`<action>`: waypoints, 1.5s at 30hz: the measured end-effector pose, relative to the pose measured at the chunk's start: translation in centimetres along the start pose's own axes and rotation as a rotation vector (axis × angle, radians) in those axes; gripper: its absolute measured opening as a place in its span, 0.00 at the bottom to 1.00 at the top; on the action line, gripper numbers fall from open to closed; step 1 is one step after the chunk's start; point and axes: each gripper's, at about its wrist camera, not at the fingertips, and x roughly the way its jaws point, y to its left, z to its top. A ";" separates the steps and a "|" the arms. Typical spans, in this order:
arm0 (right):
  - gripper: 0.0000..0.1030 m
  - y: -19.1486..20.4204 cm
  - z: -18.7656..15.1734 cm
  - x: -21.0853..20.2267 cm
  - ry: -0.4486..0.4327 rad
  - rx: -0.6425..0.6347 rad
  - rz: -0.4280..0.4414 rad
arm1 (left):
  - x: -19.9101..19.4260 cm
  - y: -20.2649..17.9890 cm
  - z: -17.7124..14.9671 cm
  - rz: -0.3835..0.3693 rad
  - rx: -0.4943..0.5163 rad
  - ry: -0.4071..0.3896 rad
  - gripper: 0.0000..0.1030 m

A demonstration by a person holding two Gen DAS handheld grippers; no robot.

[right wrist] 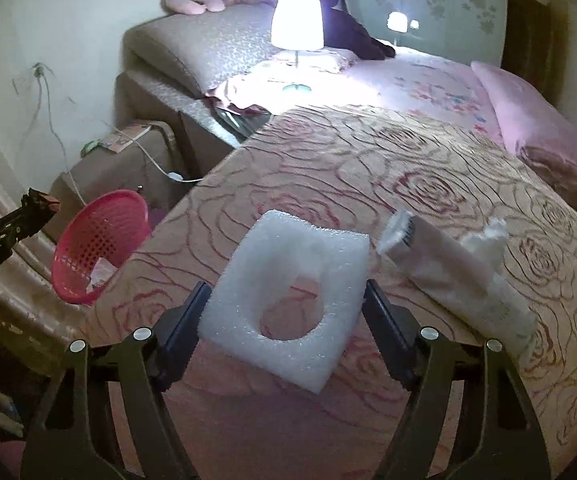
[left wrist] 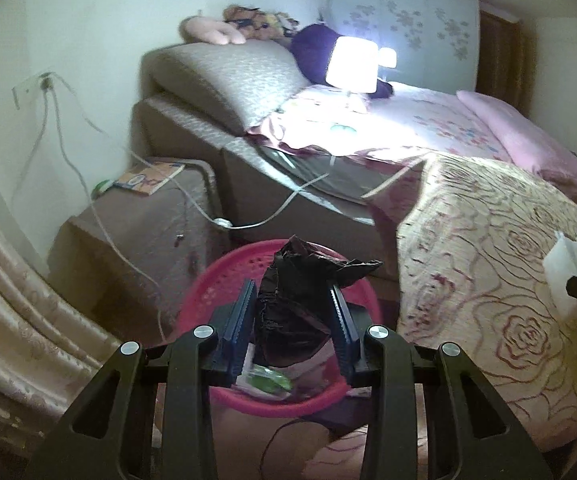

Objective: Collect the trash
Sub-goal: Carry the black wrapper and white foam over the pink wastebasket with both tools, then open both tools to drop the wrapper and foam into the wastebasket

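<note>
My left gripper (left wrist: 293, 298) is shut on a crumpled black plastic bag (left wrist: 300, 300) and holds it over the red perforated basket (left wrist: 208, 292) on the floor beside the bed. The basket holds some paper and a green wrapper (left wrist: 268, 380). My right gripper (right wrist: 286, 300) is shut on a white foam block with a round hole (right wrist: 288, 280), held just above the rose-patterned bedspread (right wrist: 368, 168). A white tube-shaped package (right wrist: 460, 276) and a white tissue wad (right wrist: 488, 240) lie on the bedspread to the right. The basket (right wrist: 100, 244) and left gripper (right wrist: 28, 212) show at left in the right wrist view.
A lit lamp (right wrist: 296, 24) stands on the bed near the padded headboard (right wrist: 192, 52). A nightstand (left wrist: 144, 220) with a book and trailing cables stands left of the bed. A pink pillow (right wrist: 544, 136) lies at far right. Stuffed toys top the headboard.
</note>
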 end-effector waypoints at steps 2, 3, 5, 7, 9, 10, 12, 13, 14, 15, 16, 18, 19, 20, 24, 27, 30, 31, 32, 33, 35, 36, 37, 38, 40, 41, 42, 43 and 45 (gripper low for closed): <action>0.72 0.6 0.6 0.3 -0.001 -0.010 0.009 | 0.2 1.0 0.1 0.018 -0.020 0.001 0.33; 0.72 1.0 0.9 0.6 0.002 -0.012 0.020 | 0.3 1.5 0.1 0.024 -0.030 0.003 0.33; 0.72 1.8 1.6 1.0 0.005 -0.017 0.037 | 0.6 2.3 0.1 0.031 -0.043 0.010 0.33; 0.72 3.1 2.2 1.4 0.004 -0.038 0.052 | 1.0 2.7 0.0 0.038 -0.052 0.019 0.33; 0.72 4.3 2.8 2.0 0.005 -0.061 0.066 | 1.3 3.1 -0.2 0.042 -0.059 0.026 0.33; 0.72 4.8 3.0 2.2 0.005 -0.070 0.071 | 1.5 3.3 -0.3 0.044 -0.062 0.030 0.33; 0.72 6.3 3.5 3.0 0.010 -0.097 0.088 | 1.9 3.7 -0.5 0.047 -0.070 0.036 0.33; 0.72 6.9 3.7 3.3 0.013 -0.104 0.097 | 2.0 3.9 -0.6 0.048 -0.074 0.038 0.33; 0.71 7.8 4.0 3.8 0.019 -0.113 0.114 | 2.1 4.0 -0.6 0.047 -0.078 0.040 0.33; 0.72 8.3 4.3 4.2 0.023 -0.118 0.126 | 2.3 4.2 -0.7 0.045 -0.084 0.044 0.33; 0.72 8.9 4.4 4.4 0.027 -0.121 0.137 | 2.4 4.4 -0.8 0.043 -0.089 0.046 0.33; 0.72 10.2 4.9 5.0 0.032 -0.135 0.165 | 2.7 4.4 -0.9 0.044 -0.091 0.049 0.33; 0.72 10.9 5.1 5.2 0.030 -0.146 0.173 | 2.9 4.5 -1.1 0.043 -0.092 0.051 0.33; 0.72 11.7 5.4 5.4 0.028 -0.161 0.183 | 3.1 4.5 -1.1 0.043 -0.092 0.053 0.33; 0.71 13.8 6.0 6.3 0.028 -0.194 0.206 | 3.9 4.8 -1.4 0.040 -0.096 0.072 0.33; 0.71 15.4 6.2 7.2 0.035 -0.214 0.222 | 4.4 4.8 -1.6 0.038 -0.097 0.081 0.33; 0.71 16.6 6.6 8.3 0.052 -0.218 0.238 | 4.9 4.9 -1.9 0.033 -0.099 0.092 0.33; 0.71 17.0 6.7 8.8 0.060 -0.218 0.242 | 5.2 4.9 -2.1 0.029 -0.098 0.099 0.33; 0.72 17.2 6.9 9.3 0.068 -0.217 0.243 | 5.3 4.9 -2.2 0.027 -0.097 0.103 0.33; 0.71 17.4 7.0 9.7 0.075 -0.216 0.244 | 5.6 5.0 -2.4 0.028 -0.096 0.107 0.33; 0.72 17.7 7.0 10.4 0.094 -0.209 0.249 | 6.0 5.1 -2.6 0.027 -0.096 0.118 0.33; 0.72 17.9 7.0 10.8 0.104 -0.204 0.251 | 6.2 5.1 -2.7 0.026 -0.096 0.124 0.33; 0.72 18.0 6.9 11.1 0.112 -0.202 0.253 | 6.4 5.1 -2.8 0.025 -0.097 0.131 0.33; 0.72 18.1 6.8 11.3 0.117 -0.202 0.253 | 6.6 5.1 -2.9 0.024 -0.098 0.135 0.33; 0.72 18.3 6.6 11.9 0.130 -0.204 0.251 | 7.0 5.1 -3.2 0.022 -0.095 0.145 0.33; 0.72 18.4 6.5 12.2 0.136 -0.202 0.252 | 7.1 5.0 -3.3 0.020 -0.092 0.149 0.33; 0.72 18.3 6.5 12.4 0.148 -0.196 0.254 | 7.2 5.0 -3.5 0.020 -0.089 0.154 0.33; 0.72 18.3 6.6 12.6 0.158 -0.184 0.261 | 7.3 5.0 -3.5 0.020 -0.089 0.156 0.33; 0.72 18.2 6.8 13.0 0.163 -0.157 0.266 | 7.4 5.1 -3.6 0.021 -0.091 0.160 0.33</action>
